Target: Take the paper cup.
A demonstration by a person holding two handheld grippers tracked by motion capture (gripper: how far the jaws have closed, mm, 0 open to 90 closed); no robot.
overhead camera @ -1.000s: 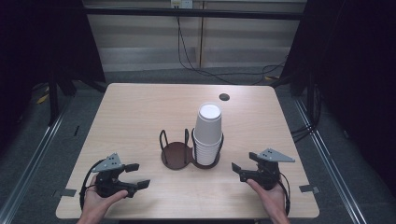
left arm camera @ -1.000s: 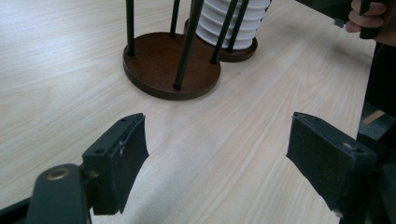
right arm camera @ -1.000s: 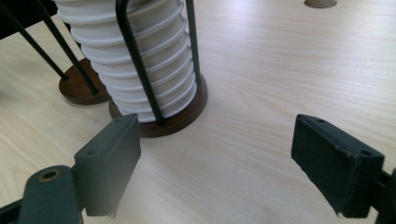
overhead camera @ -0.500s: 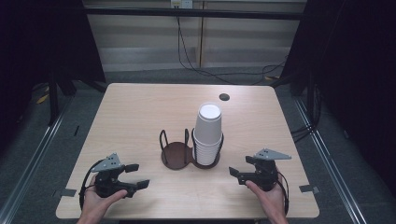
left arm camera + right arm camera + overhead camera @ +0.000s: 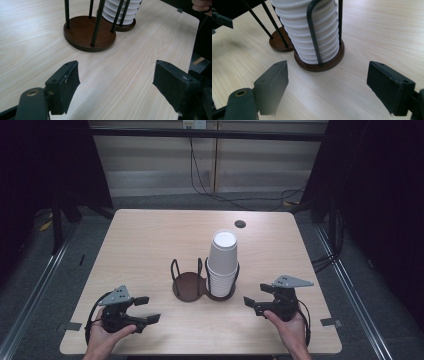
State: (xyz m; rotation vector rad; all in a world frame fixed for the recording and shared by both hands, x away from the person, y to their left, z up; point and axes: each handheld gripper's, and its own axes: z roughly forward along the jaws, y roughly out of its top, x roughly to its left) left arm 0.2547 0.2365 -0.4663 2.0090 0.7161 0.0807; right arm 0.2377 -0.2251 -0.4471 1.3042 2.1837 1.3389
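The cups [image 5: 222,262] are thin white paper, light and easily crushed, nested tight in a tall stack; best taken by the top cup's wall just under its rim, with a gentle squeeze; the stack stands in the right ring of the holder [image 5: 189,285] at mid-table, the left ring bare; left gripper [image 5: 145,310] and right gripper [image 5: 253,302] both gape, jaws apart, grasping nothing, near the front edge

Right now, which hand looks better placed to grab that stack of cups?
The right. Its hand-held gripper sits on the same side as the cups, jaws open and facing them. The left hand-held gripper has the empty holder in between.
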